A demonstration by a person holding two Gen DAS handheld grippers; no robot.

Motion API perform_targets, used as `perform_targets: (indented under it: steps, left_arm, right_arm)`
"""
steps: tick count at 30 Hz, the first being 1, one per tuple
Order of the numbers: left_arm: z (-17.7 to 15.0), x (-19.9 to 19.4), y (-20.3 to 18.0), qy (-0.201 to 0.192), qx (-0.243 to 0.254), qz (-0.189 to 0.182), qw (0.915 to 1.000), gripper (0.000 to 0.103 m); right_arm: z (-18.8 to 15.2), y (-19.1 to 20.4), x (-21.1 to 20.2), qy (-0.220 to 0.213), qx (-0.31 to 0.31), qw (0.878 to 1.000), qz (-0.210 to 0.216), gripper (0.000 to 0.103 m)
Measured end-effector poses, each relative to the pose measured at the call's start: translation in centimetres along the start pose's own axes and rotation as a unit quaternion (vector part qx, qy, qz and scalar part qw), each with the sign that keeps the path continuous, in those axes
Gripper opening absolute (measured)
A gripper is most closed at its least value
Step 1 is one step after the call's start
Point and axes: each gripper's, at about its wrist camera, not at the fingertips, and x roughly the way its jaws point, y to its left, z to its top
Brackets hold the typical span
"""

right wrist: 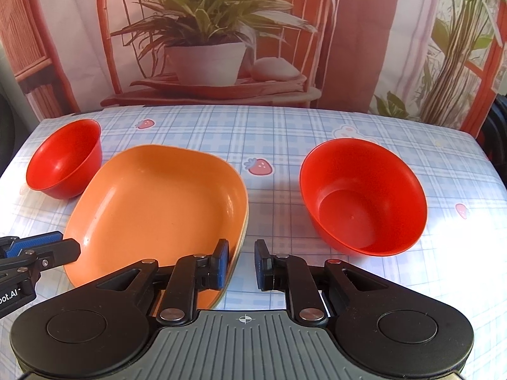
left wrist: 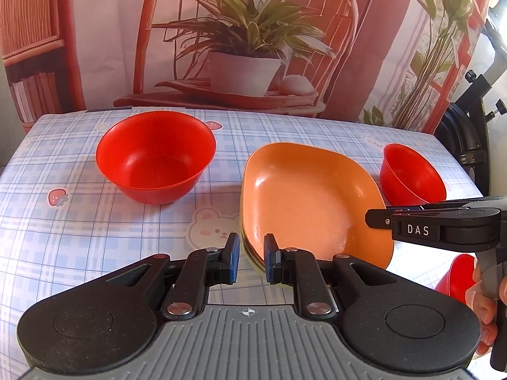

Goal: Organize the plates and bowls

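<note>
Plates (left wrist: pixel 313 196): orange stack mid-table (left wrist: pixel 79 221), 1 red bowl (left wrist: pixel 155 155) left of it, 1 smaller red bowl (left wrist: pixel 410 174) right | left gripper (left wrist: pixel 252 258): spread, straddling the stack's near-left rim | right gripper (right wrist: pixel 241 264): spread, straddling its near-right rim

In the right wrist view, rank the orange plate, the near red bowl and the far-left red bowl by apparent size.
1. orange plate, widest in frame.
2. near red bowl.
3. far-left red bowl, though it sits farther from the camera, so the two bowls' true size difference is unsure.
</note>
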Motion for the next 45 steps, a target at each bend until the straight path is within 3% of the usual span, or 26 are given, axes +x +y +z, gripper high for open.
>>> perform_targets:
  steps: [5,11,16,20,28,32,38,40,42,45]
  left_arm:
    - [0.3,-1.1,0.4,-0.004,-0.006,0.012,0.9999,0.026]
    - [1.3,-4.4,4.3,-0.046,-0.035,0.0,0.9983,0.026]
    - [3.5,-6.0,8.5,-0.079,-0.067,0.035,0.994,0.026]
    - [5.1,-6.0,10.9,-0.096,-0.101,0.048,0.9891,0.027]
    - [5.4,-2.0,12.0,-0.066,-0.115,0.064,0.9891,0.032]
    - [4.8,-0.1,12.5,-0.047,-0.123,0.061,0.9894,0.032]
    - [4.0,1.8,13.7,-0.042,-0.158,0.043,0.9856,0.033]
    - [3.8,1.9,13.8,-0.043,-0.16,0.035,0.9856,0.027]
    - [3.6,1.8,13.8,-0.042,-0.155,0.03,0.9866,0.01]
    - [3.2,1.2,13.6,-0.047,-0.155,0.032,0.9863,0.008]
  right_arm:
    - [0.4,0.4,-1.4,-0.023,0.004,1.0,0.015,0.016]
    - [2.1,2.5,-3.5,-0.053,-0.006,0.997,0.052,0.017]
    - [4.2,5.5,-3.1,-0.057,-0.003,0.993,0.108,0.018]
    - [5.7,8.0,-2.2,-0.068,-0.01,0.989,0.129,0.021]
    - [8.5,10.8,2.0,-0.04,0.012,0.99,0.135,0.022]
    - [9.0,11.5,4.5,-0.003,0.029,0.992,0.125,0.022]
    - [8.6,12.2,5.8,0.007,0.028,0.991,0.127,0.022]
    - [8.4,12.4,5.7,0.004,0.023,0.992,0.123,0.016]
    - [8.2,12.5,5.4,0.001,0.024,0.991,0.133,0.008]
    - [7.9,12.8,4.4,-0.007,0.016,0.99,0.138,0.006]
